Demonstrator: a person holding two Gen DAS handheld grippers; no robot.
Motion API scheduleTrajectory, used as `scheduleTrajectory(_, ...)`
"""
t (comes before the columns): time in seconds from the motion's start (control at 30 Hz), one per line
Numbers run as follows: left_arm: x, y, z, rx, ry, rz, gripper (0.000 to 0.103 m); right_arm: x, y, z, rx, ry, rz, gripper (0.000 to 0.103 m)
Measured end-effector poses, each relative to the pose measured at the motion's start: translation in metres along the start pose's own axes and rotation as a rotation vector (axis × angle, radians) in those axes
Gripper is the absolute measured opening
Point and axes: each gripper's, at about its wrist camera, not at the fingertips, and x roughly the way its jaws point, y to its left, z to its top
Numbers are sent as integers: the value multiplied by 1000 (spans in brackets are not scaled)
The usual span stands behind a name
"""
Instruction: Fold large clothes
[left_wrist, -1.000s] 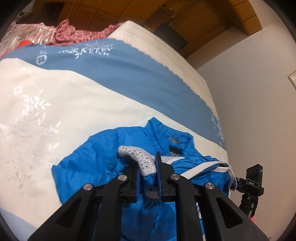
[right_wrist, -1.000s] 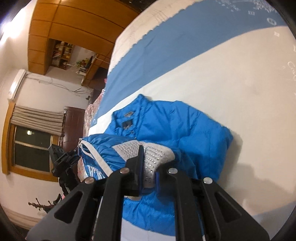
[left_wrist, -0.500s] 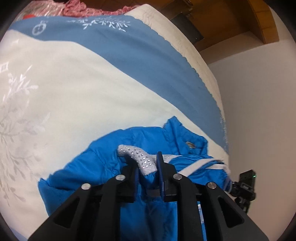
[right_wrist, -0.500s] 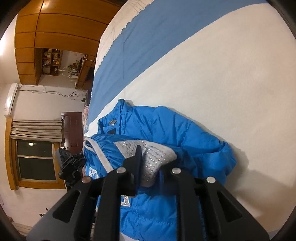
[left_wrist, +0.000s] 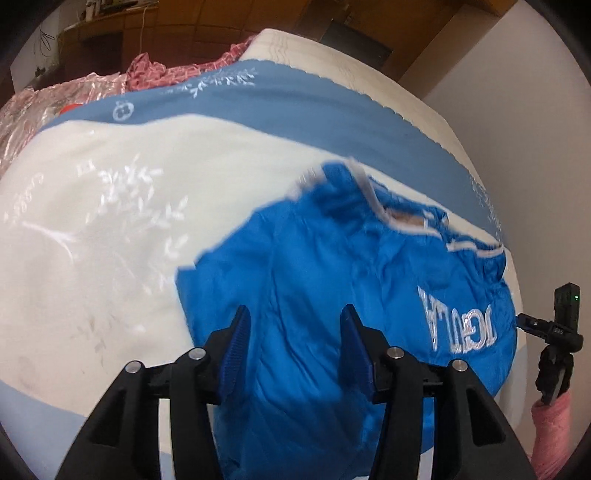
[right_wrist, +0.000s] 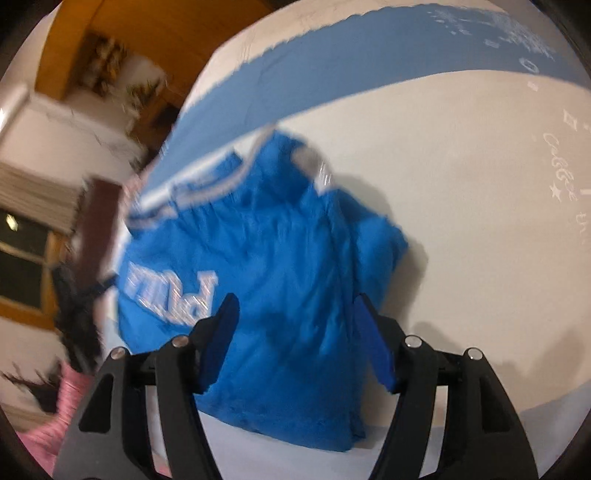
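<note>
Bright blue jacket (left_wrist: 317, 295) with white embroidered lettering (left_wrist: 458, 317) and white-trimmed edge; a grey patch (right_wrist: 314, 166), blurred, shows near its top edge in the right wrist view. Bedspread (left_wrist: 110, 240): cream field bearing white leaf-sprig motifs, crossed towards the far edge of the bed by a mid-blue band (left_wrist: 295, 99) with white snowflake-like motifs and a scalloped border; pale blue along the near edge. Left gripper (left_wrist: 291, 314) and right gripper (right_wrist: 295, 301): black bodies, dark blue ribbed pads (left_wrist: 236, 354). Red-and-white patterned fabric (left_wrist: 177, 68) at the far left corner of the bed. Pink knitted sleeve (left_wrist: 554, 435) at the right edge of the left wrist view.
</note>
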Motion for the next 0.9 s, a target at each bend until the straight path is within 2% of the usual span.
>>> scheduleTrajectory(0.03, 0, -5, -4, 9, -10, 11, 50, 4, 5, -2, -20, 1, -31, 38)
scheduleTrajectory(0.07, 0, -11, -6, 22, -26, 35, 48, 7, 12, -2, -45, -2, -60, 30)
scheduleTrajectory(0.1, 0, -14, -8, 33, -34, 53, 36, 8, 16, -1, -58, -6, -74, 21)
scheduleTrajectory(0.13, 1, -21, -10, 52, -40, 78, 30, 7, 20, 0, -73, -15, -88, 14)
scheduleTrajectory(0.2, -2, -28, -10, 63, -64, 102, 14, 2, 27, 6, -85, -36, -86, 8)
scheduleTrajectory(0.37, -27, -25, 2, -6, -192, 69, 10, -13, 24, 26, -16, -117, -47, 6)
scheduleTrajectory(0.4, -25, -22, 6, -22, -190, 75, 10, -9, 20, 29, 1, -111, -54, 6)
scheduleTrajectory(0.53, 26, -2, 11, -51, -53, 124, 15, 37, 2, 27, 43, -24, -131, 9)
scheduleTrajectory(0.63, 44, 0, 9, -22, -44, 143, 20, 48, 0, 20, 36, -33, -146, 11)
scheduleTrajectory(0.73, 45, -4, 11, -24, -22, 169, 21, 42, 1, 20, 25, -28, -172, 13)
scheduleTrajectory(0.8, 34, -6, 13, -18, -22, 194, 24, 29, 8, 18, 33, -44, -185, 18)
scheduleTrajectory(0.83, 25, -9, 13, -18, -34, 206, 25, 20, 15, 19, 33, -59, -195, 21)
scheduleTrajectory(0.9, 7, -12, 17, -21, -74, 211, 27, 1, 20, 17, 19, -110, -223, 21)
